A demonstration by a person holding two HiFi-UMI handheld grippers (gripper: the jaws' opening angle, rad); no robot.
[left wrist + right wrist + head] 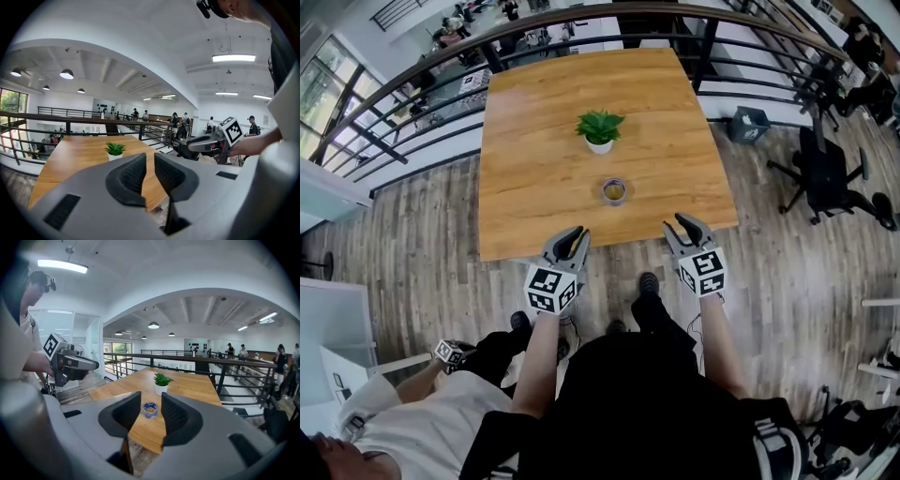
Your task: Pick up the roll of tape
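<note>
Wood table (534, 141) holds one tape roll (614, 191) at its middle, just before one plant (600, 128). Two grippers hover at the near edge. Left gripper (577, 232) has its jaws barely parted, right gripper (682, 224) has them wider, and both are empty.

The left gripper (574, 234) and right gripper (682, 223) were moulded in pale grey. Each was fitted with dark ribbed pads (133, 174) and topped by a white cube (549, 287) printed with black square markers. A black top (647, 403) was worn, with the forearms (539, 356) left bare.
</note>
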